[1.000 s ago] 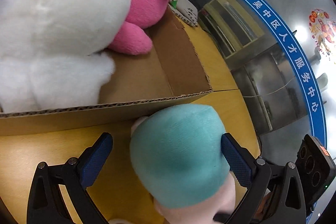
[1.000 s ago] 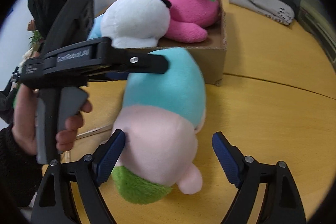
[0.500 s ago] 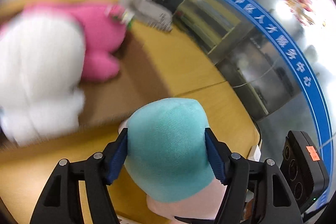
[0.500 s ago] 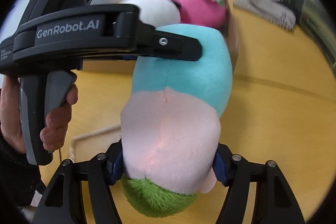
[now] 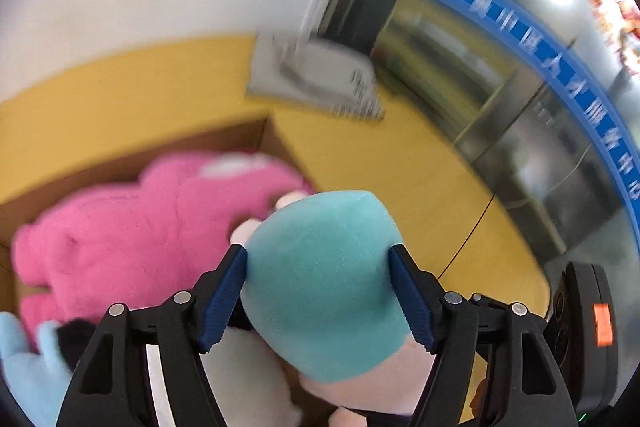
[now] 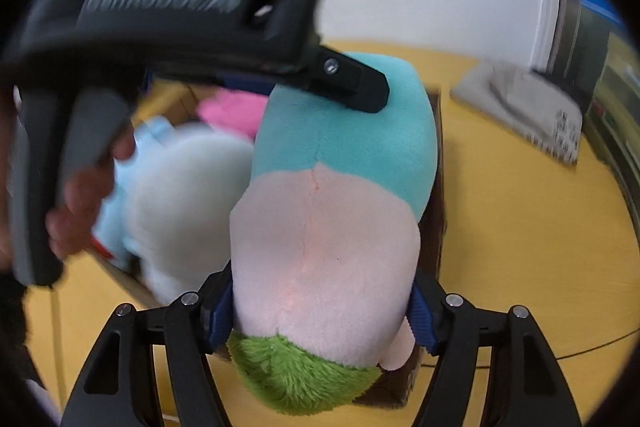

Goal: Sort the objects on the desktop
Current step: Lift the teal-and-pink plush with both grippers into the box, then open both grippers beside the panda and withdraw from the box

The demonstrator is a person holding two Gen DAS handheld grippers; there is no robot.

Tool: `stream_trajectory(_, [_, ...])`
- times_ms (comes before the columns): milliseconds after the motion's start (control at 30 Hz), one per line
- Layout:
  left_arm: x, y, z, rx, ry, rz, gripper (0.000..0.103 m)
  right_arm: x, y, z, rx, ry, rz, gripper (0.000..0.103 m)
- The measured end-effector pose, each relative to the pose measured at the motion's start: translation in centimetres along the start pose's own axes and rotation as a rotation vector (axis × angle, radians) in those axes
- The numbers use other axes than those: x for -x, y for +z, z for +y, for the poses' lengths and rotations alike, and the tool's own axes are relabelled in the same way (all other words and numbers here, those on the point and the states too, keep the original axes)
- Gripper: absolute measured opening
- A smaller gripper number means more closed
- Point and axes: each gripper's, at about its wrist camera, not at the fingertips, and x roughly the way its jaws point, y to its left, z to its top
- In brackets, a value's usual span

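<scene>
Gripping one teal, pink and green plush toy (image 6: 332,227) together, the left tool (image 5: 318,291) and right tool (image 6: 320,311) each pinch it above the brown cardboard box (image 5: 132,163). Uneven release could tip it off the pink plush (image 5: 132,239) onto the yellow counter (image 6: 520,227).

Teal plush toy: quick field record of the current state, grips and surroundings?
held item: teal plush toy
left gripper: shut on the teal end
right gripper: shut on the pale pink end
position: over the cardboard box
box contents: pink plush, white plush
surface: yellow table
also on table: grey pouch
</scene>
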Motion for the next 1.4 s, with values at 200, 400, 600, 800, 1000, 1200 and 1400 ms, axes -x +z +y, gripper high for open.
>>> stream_trajectory(200, [-2.2,-1.5,1.2,0.0,-0.048,0.03,0.079,-0.4,-3.1,-1.3,-0.06,0.045,0.069,0.078])
stream_trajectory(400, [-3.6,-1.5,0.9,-0.011,-0.034,0.067,0.085,5.8,-2.2,-3.6,-0.064,0.062,-0.056,0.078])
stream_trajectory(600, [-5.8,-2.0,0.6,-0.035,-0.029,0.094,0.089,3.0,0.5,-4.9,-0.032,0.052,0.003,0.052])
stream_trajectory(800, [-6.8,-2.8,1.2,-0.053,-0.046,0.116,0.091,-0.9,0.1,-3.2,-0.054,0.083,0.065,0.047])
stream_trajectory(1000, [-5.1,-3.3,-0.8,-0.086,0.03,0.088,0.094,-2.3,-0.7,-2.8,-0.081,0.045,0.144,0.048])
stream_trajectory(1200, [2.7,-5.7,-3.5,-0.106,0.179,-0.043,0.096,2.1,-1.5,-1.1,-0.101,0.007,0.082,0.066])
stream_trajectory(1400, [13.0,-13.8,-4.3,-0.05,0.277,-0.192,0.103,9.6,-4.1,3.1,-0.042,-0.052,-0.064,0.08])
